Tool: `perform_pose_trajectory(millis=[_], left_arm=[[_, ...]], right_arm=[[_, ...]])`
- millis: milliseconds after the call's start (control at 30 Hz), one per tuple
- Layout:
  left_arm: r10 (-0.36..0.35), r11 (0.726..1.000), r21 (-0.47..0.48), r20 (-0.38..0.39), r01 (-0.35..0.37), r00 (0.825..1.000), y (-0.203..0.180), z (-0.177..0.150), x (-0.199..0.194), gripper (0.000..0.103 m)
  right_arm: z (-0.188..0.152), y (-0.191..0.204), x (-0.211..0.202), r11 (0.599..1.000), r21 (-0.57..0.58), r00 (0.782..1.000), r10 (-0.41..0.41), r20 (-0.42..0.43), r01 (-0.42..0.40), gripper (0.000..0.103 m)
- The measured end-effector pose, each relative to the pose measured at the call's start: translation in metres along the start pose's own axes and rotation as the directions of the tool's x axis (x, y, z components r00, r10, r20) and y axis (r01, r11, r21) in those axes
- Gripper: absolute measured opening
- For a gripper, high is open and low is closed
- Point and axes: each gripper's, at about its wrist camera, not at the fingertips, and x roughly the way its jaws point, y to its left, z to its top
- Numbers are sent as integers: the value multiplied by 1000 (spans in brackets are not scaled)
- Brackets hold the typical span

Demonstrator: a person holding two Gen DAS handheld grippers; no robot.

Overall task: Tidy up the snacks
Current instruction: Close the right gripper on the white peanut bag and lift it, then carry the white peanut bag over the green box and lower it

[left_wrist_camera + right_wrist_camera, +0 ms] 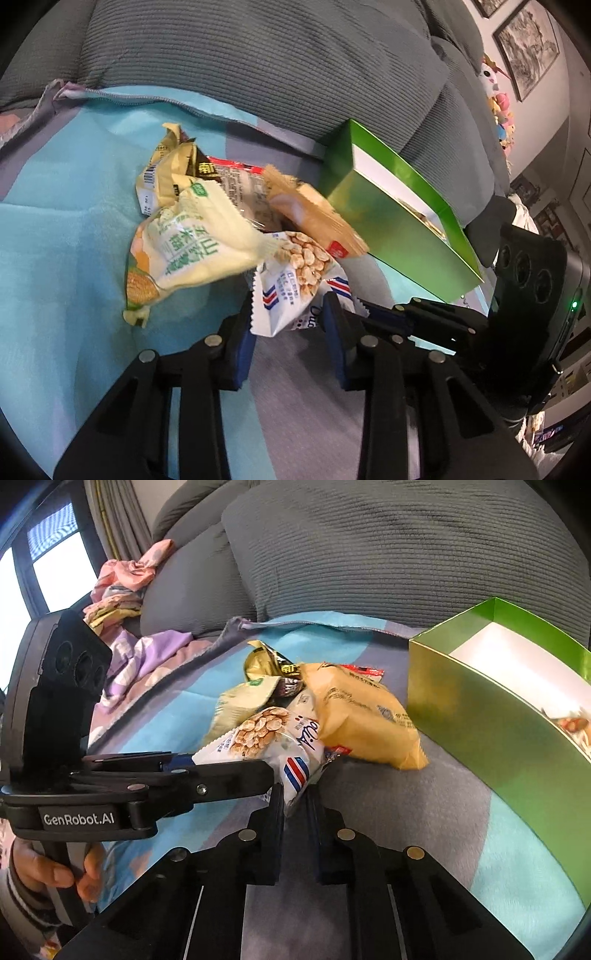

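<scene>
**Spotter:** Where are we on the snacks?

**Operator:** Early, I'd say. The pile (317, 709) sits on the blanket (66, 229), beside the green box (480, 709), not in it. I see at least one packet (576, 727) at the box's far end; the rest of the white floor looks bare.

**Spotter:** And the tongs?

**Operator:** Both are clamped on the same white peanut bag (295, 291). My left gripper (288, 325) pinches its near edge, with the bag standing up between the blue pads. My right gripper (295, 797) is clenched on its striped corner; in the right view the left tool crosses in from the side onto the same bag.

**Spotter:** What's left?

**Operator:** Nearly everything, by my reckoning. The peanut bag touches the pile, with the yellow bag (362, 723) against it. The corn bag (192, 247), the dark packets (221, 173) behind and the yellow one are all waiting. The box is just beside the pile, open side up.
</scene>
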Motion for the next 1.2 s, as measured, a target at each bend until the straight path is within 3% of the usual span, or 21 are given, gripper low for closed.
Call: perform_pose_trajectory(millis=[667, 1200], left_arm=[[38, 990, 138, 25, -41, 999, -71, -18, -23, 32], [24, 967, 251, 49, -36, 998, -123, -3, -6, 32]], right_arm=[[-39, 15, -72, 1000, 28, 995, 10, 103, -13, 14], [-41, -8, -116, 996, 81, 978, -52, 203, 36, 14]])
